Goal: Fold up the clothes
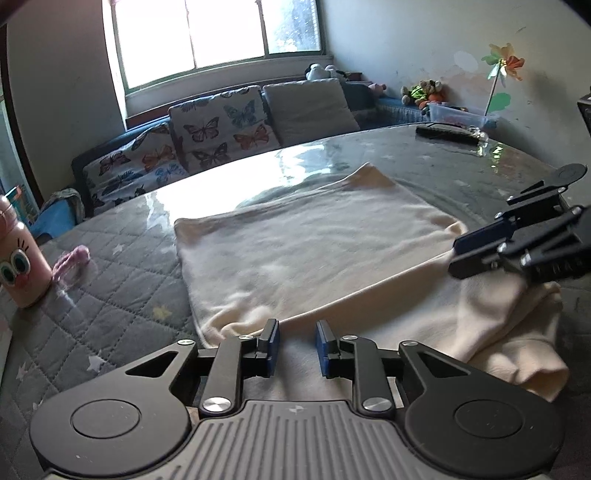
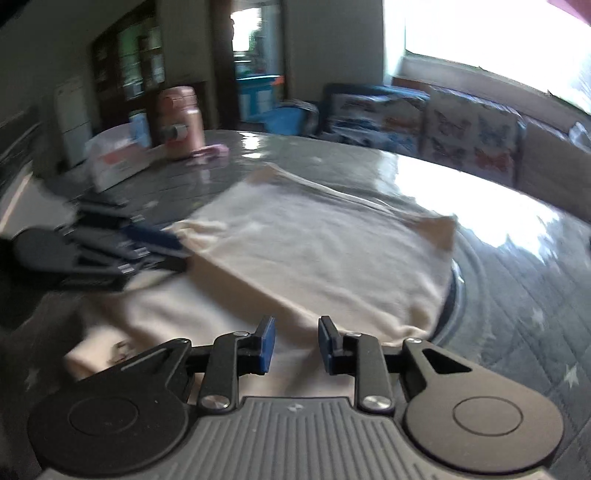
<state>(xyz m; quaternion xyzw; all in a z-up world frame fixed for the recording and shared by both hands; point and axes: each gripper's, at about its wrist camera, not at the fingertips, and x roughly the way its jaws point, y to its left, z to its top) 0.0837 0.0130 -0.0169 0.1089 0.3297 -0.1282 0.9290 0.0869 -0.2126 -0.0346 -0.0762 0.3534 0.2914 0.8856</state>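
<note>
Left gripper (image 1: pixel 296 345) low at centre frame, blue pads parted with a clear gap, nothing pinched between them, poised just over the near edge of a cream garment (image 1: pixel 306 243). Right gripper (image 2: pixel 293 343) likewise parted and empty in its own view, hovering over the same cloth's near edge; seen again at the right edge of the left wrist view (image 1: pixel 458 258), tips just beside the fold line, contact with the fabric impossible to tell. Garment spread across mid-frame on a grey quilted, star-printed table cover (image 1: pixel 110 295), folded over itself into a rough rectangle, with a looser layer and a bunched sleeve trailing toward the lower right. Pink cartoon-faced bottle (image 1: pixel 20 258) at the far left edge, well apart from the cloth, a small pink object (image 1: pixel 72 260) just beside it. Dark flat item (image 1: pixel 447 133) near the table's far rim, upper right. Beyond the table, butterfly-print cushions (image 1: pixel 218 129) along a sofa under a bright window (image 1: pixel 218 33); a paper pinwheel (image 1: pixel 504 64) against the wall, upper right. Right wrist view blurred.
</note>
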